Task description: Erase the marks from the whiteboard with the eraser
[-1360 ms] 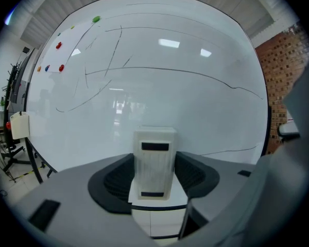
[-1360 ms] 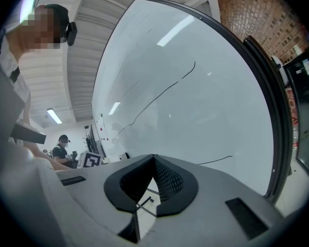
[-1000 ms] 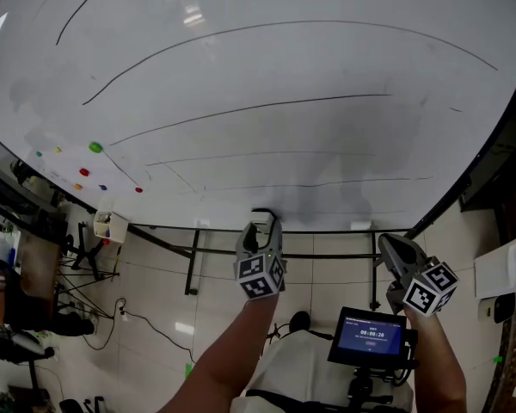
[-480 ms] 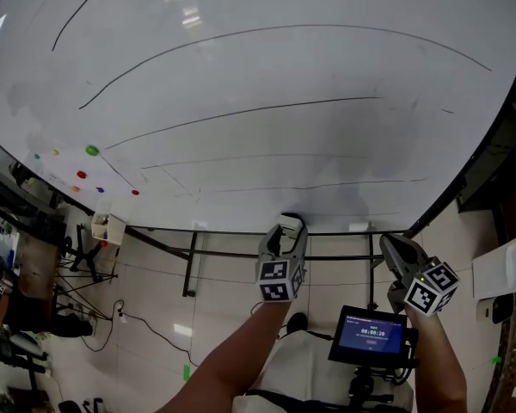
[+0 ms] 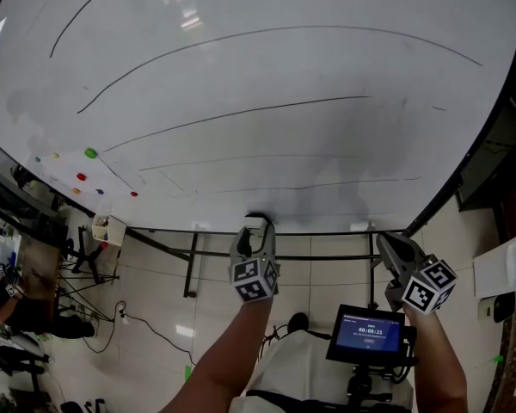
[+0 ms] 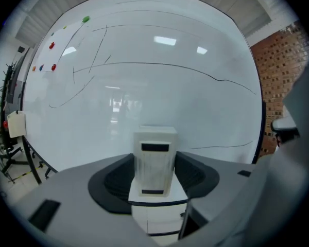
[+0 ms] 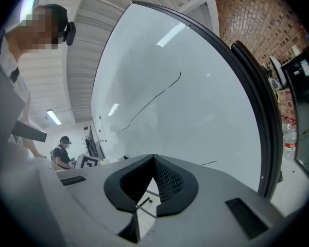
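A large whiteboard [image 5: 267,67] fills the upper head view, crossed by several long thin black lines [image 5: 241,110]. My left gripper [image 5: 256,228] is shut on a white block eraser [image 5: 257,224], held just below the board's bottom edge. In the left gripper view the eraser [image 6: 154,161] stands upright between the jaws, facing the whiteboard [image 6: 144,86] with its curved lines [image 6: 185,68]. My right gripper [image 5: 390,246] hangs lower right, shut and empty. In the right gripper view its pads [image 7: 162,181] meet, with the whiteboard [image 7: 185,102] seen edge-on.
Small coloured magnets [image 5: 90,153] dot the board's left side. A black frame and stand legs [image 5: 193,261] run under the board. A small screen with a timer [image 5: 368,333] sits low between my arms. Cluttered equipment [image 5: 17,231] lies at far left. A person [image 7: 62,151] stands in the distance.
My left gripper with the eraser shifted right half a second ago and has now come back left, near the board's lower edge. The right gripper has barely moved.
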The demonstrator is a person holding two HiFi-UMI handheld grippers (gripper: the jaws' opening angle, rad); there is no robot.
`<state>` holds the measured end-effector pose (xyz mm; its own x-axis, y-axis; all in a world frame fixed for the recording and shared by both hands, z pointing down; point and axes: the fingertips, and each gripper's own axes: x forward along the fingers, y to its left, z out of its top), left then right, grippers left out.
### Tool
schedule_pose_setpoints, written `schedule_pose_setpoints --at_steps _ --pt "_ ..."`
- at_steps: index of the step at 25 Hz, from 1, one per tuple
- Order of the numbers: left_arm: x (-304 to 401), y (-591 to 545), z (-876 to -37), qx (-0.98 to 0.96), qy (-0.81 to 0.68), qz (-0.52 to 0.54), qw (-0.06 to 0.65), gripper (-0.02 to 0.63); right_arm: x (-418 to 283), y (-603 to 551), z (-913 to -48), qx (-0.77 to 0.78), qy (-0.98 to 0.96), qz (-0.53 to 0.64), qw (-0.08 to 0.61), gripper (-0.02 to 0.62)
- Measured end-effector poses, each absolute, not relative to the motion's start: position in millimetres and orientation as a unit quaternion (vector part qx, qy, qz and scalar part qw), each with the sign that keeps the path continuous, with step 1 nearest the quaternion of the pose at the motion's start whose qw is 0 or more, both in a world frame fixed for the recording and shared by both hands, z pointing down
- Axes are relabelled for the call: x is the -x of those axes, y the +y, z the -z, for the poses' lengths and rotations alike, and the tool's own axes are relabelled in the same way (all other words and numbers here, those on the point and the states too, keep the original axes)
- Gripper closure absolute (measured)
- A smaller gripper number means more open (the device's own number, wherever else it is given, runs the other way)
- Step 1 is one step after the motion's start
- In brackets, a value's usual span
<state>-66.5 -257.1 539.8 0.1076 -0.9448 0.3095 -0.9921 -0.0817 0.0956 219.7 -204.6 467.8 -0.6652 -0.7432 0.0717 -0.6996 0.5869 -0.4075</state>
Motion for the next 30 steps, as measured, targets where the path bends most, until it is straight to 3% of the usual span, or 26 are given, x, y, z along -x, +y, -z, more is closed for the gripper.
schedule_pose_setpoints --at_steps 10,30 --pt "56.6 -260.9 -539.0 -0.718 -0.676 -0.072 0.146 0.327 -232.5 -201.8 -470.3 0.406 0.889 0.206 0.049 0.578" --pt "-63.3 -257.0 -548.4 -0.768 -0.619 -0.099 0.134 0.327 -267.9 -202.1 -477.8 0.386 0.893 0.225 0.062 0.578"
